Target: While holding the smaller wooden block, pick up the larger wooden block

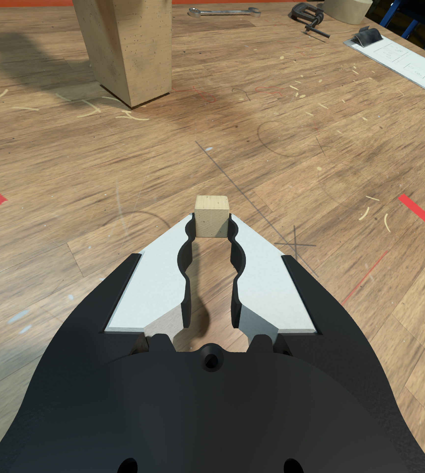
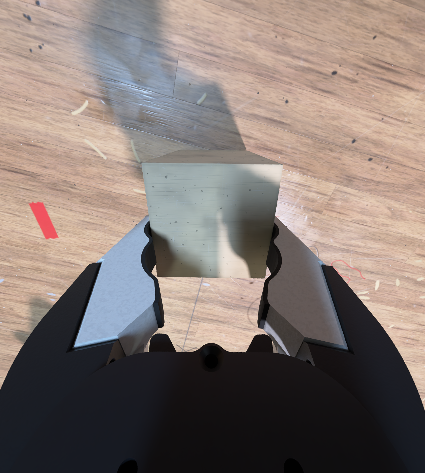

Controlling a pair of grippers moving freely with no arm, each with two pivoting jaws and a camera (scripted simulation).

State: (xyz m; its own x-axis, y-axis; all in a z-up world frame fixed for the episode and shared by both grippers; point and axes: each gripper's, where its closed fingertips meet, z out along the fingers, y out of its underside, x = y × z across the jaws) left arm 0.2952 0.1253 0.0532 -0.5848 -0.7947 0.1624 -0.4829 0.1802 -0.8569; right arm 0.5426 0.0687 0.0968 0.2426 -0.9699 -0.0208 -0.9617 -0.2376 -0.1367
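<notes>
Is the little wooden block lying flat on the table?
No, the little wooden block is pinched between the fingers of the left gripper, up above the wooden table.

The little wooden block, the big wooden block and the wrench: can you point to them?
smaller wooden block [image 1: 211, 222]: left wrist view, its near face, between the fingers.
larger wooden block [image 2: 212, 220]: right wrist view, its shaded near face.
wrench [image 1: 224, 11]: left wrist view, its shaft, far across the table.
</notes>
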